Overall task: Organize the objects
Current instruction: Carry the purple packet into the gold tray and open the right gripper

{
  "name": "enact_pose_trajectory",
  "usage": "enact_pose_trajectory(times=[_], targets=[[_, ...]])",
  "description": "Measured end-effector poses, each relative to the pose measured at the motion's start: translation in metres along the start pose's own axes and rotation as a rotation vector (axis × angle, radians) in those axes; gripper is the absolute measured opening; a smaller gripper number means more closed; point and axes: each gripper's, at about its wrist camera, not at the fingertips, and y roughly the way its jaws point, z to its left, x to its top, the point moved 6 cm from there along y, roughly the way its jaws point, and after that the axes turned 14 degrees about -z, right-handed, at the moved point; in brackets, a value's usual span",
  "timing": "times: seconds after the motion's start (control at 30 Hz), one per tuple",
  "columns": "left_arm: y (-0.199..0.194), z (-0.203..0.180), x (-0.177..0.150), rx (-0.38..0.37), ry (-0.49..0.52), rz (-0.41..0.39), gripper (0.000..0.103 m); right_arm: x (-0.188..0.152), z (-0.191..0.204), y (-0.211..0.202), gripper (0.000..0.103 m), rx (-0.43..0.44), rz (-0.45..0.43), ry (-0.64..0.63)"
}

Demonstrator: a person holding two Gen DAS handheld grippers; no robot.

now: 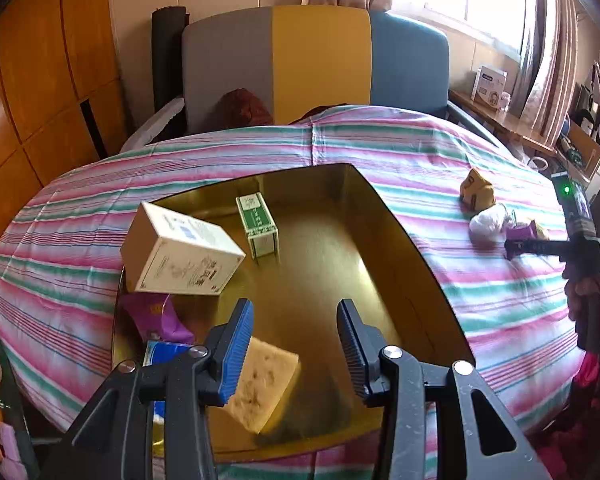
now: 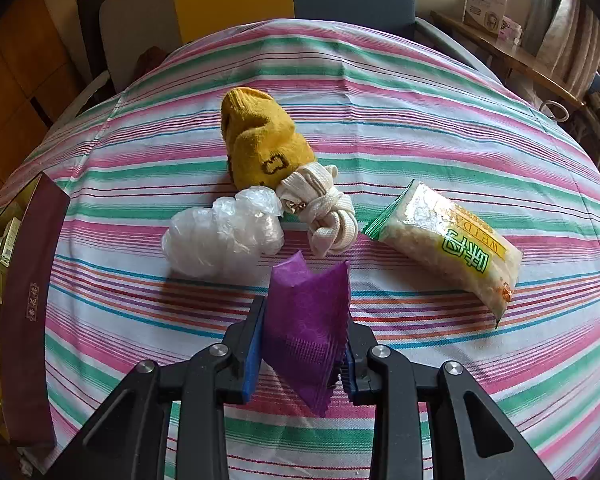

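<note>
Left hand-held gripper (image 1: pixel 296 344): jaws parted, nothing between the pads; poised above the gold-lined box (image 1: pixel 400 232). Yellow sponge (image 1: pixel 260 388) just below and beside its left finger (image 1: pixel 236 344), lying on the box floor. Ahead and to the left, white carton (image 1: pixel 180 256) tilted against the box's left edge; beyond it, small green-and-white carton (image 1: pixel 257 226) upright on the box floor. Purple sachet in the box (image 1: pixel 156 316) and blue packet (image 1: pixel 162 356) left of the left finger. Box on the striped bedcover (image 1: pixel 460 280).

Right hand-held gripper (image 2: pixel 304 344): jaws closed on a purple sachet (image 2: pixel 306 320), pinched at both sides, upper end projecting forward past the fingertips. Directly ahead on the striped bedcover, crumpled clear plastic (image 2: pixel 224 236) to the left, knotted cream strap (image 2: pixel 328 216) in the centre, touching the plastic. Mustard sock (image 2: pixel 260 140) farther ahead, touching the strap. Clear snack packet with green lettering (image 2: pixel 448 244) ahead and to the right, apart from the others. Maroon outer wall of the box (image 2: pixel 32 304) at far left.
</note>
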Motion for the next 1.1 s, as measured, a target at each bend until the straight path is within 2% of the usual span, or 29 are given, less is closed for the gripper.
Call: enact_pose_trajectory(times=[0.63, 1.1], targets=[[-0.006, 0.017, -0.013, 0.014, -0.045, 0.025, 0.043, -0.001, 0.0, -0.001, 0.032, -0.023, -0.018, -0.013], [-0.011, 0.043, -0.024, 0.028, -0.093, 0.025, 0.043, -0.002, 0.003, -0.01, 0.031, -0.054, -0.026, -0.028]])
